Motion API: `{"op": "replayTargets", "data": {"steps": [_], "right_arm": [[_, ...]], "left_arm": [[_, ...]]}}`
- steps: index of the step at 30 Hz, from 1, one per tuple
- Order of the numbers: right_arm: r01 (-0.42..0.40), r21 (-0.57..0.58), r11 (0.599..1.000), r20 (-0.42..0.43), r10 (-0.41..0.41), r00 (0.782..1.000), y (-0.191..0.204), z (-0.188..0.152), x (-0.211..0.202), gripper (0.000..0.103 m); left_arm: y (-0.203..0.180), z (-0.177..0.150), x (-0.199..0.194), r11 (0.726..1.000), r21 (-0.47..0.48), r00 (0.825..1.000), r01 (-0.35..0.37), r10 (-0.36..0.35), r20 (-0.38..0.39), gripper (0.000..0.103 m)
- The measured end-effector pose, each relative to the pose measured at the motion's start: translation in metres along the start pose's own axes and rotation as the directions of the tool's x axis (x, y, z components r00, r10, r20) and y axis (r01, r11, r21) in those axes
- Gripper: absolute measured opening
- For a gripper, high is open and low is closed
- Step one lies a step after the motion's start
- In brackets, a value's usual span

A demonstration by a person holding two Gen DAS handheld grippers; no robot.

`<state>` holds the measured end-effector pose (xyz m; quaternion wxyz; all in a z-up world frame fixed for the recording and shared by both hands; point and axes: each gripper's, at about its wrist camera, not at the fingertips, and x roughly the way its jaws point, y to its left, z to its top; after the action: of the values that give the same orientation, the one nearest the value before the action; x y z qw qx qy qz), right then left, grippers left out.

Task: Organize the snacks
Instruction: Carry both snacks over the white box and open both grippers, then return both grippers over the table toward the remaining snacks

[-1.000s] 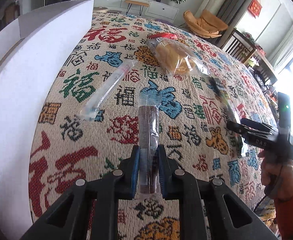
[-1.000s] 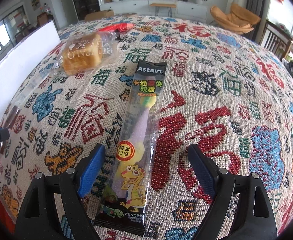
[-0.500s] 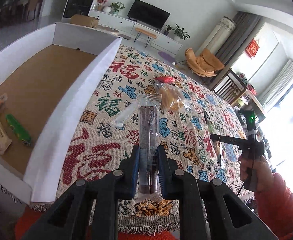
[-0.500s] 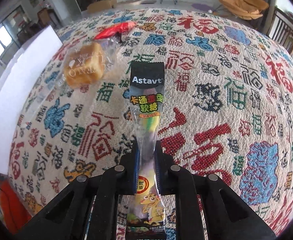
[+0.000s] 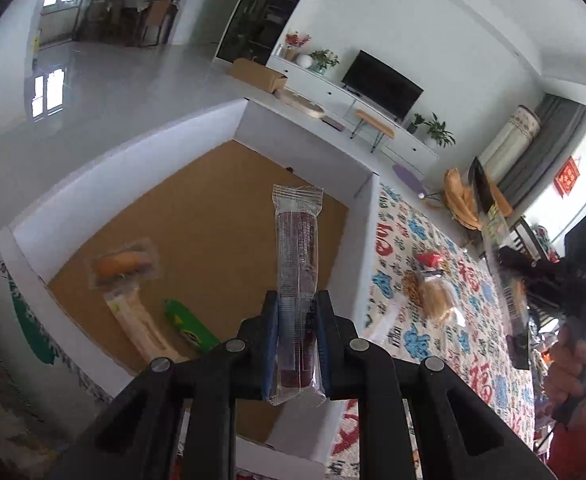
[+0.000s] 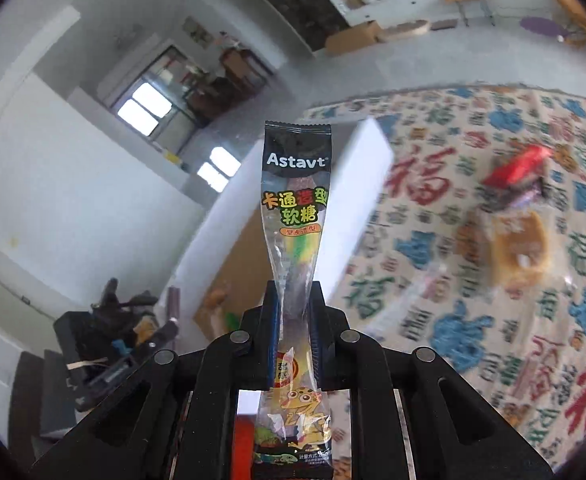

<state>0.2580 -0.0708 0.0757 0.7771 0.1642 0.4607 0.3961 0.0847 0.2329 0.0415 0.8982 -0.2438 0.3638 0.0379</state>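
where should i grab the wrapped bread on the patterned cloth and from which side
Take the clear-wrapped golden bread across its puffy middle, coming straight down from above: it lies flat on the red-and-blue patterned cloth. The loose film ends would slip, and the red snack packet crowds its far end. Both hand-held grippers are full now.

left hand-held gripper [image 5: 297,330]: jaws clamped, raised; right hand-held gripper [image 6: 295,320]: jaws clamped, raised

White walls, glossy grey floor [image 5: 105,92] lit by windows [image 6: 145,108] — black TV [image 5: 381,84] mounted above white cabinet [image 5: 357,100], plants flanked.
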Motion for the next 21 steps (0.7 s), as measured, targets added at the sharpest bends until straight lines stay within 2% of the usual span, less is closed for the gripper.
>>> {"op": "replayTargets", "data": {"steps": [2, 4, 5, 6, 7, 11, 13, 15, 17, 19, 21], "right_arm": [[-0.029, -0.056, 0.998, -0.019, 0.028, 0.999, 0.041, 0.011, 0.040, 0.014], [-0.061, -0.075, 0.995, -0.034, 0.059, 0.998, 0.070, 0.018, 0.077, 0.022], [-0.063, -0.074, 0.995, -0.041, 0.060, 0.997, 0.079, 0.018, 0.093, 0.037], [-0.057, -0.073, 0.996, -0.043, 0.054, 0.998, 0.086, 0.019, 0.107, 0.064], [-0.048, -0.071, 0.996, -0.038, 0.045, 0.998, 0.089, 0.018, 0.116, 0.069], [-0.016, -0.116, 0.993, -0.011, 0.015, 1.000, 0.084, 0.002, 0.114, 0.069], [0.049, -0.178, 0.983, -0.015, -0.052, 0.999, 0.071, -0.013, 0.105, 0.069], [0.146, -0.252, 0.957, 0.000, -0.151, 0.989, 0.049, -0.035, 0.091, 0.069], [0.264, -0.318, 0.911, 0.036, -0.266, 0.963, 0.018, -0.060, 0.074, 0.069], [0.386, -0.354, 0.852, 0.074, -0.386, 0.920, -0.020, -0.087, 0.055, 0.069], [0.491, -0.350, 0.798, 0.097, -0.491, 0.866, -0.062, -0.112, 0.036, 0.069]], "left_arm": [[0.015, 0.007, 0.007, 0.997, 0.000, 0.997, -0.075, 0.075, 0.011, 0.020], [0.030, 0.010, 0.010, 0.991, -0.017, 0.990, -0.135, 0.136, 0.023, 0.055], [0.036, 0.011, 0.010, 0.985, -0.036, 0.985, -0.167, 0.168, 0.032, 0.089], [0.041, 0.009, 0.007, 0.981, -0.056, 0.981, -0.183, 0.187, 0.060, 0.100], [0.043, 0.006, 0.002, 0.981, -0.071, 0.978, -0.183, 0.189, 0.090, 0.100], [0.036, -0.011, -0.007, 0.986, -0.058, 0.980, -0.157, 0.162, 0.118, 0.100], [0.021, -0.022, -0.010, 0.990, -0.025, 0.982, -0.140, 0.142, 0.127, 0.100], [-0.003, -0.037, -0.013, 0.997, 0.013, 0.990, -0.082, 0.080, 0.116, 0.100], [-0.032, -0.055, -0.014, 0.998, 0.069, 0.995, -0.005, -0.002, 0.096, 0.100], [-0.069, -0.074, -0.008, 0.986, 0.151, 0.996, 0.065, -0.074, 0.057, 0.100], [-0.107, -0.093, 0.005, 0.964, 0.236, 0.992, 0.123, -0.125, -0.010, 0.101]]}}
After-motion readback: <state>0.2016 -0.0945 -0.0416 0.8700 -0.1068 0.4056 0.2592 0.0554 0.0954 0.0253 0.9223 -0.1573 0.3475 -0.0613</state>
